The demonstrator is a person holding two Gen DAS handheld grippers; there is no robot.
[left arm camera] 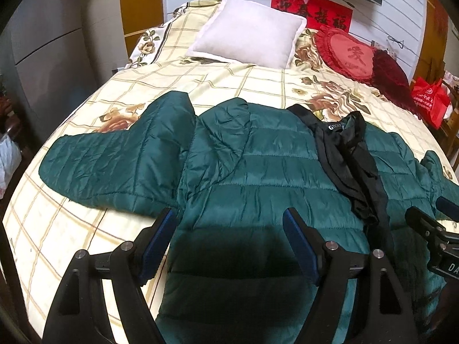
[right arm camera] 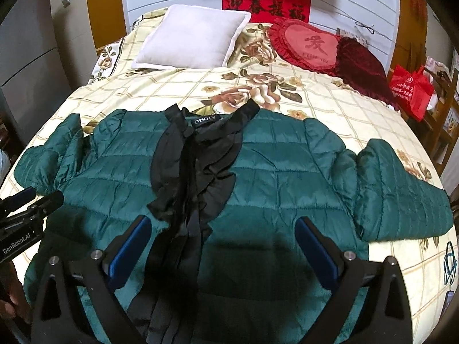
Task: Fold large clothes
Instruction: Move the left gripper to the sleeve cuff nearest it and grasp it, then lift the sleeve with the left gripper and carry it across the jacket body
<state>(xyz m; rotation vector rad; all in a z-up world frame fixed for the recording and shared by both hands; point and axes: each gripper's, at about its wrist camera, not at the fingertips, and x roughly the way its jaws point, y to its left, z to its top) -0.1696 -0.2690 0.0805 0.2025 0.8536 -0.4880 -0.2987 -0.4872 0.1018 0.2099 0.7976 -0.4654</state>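
— Blue-padded left gripper: we log its jaws spread wide, nothing between them, hovering over the lower body of the green quilted jacket. Right gripper?

— Same entry: jaws wide apart, gripping nothing, above the jacket's black front trim.

— Jacket location?

— We list it flat across the floral bedspread, collar towards the white pillow, both sleeves spread outward. Heart-shaped red cushion near the headboard, well apart.
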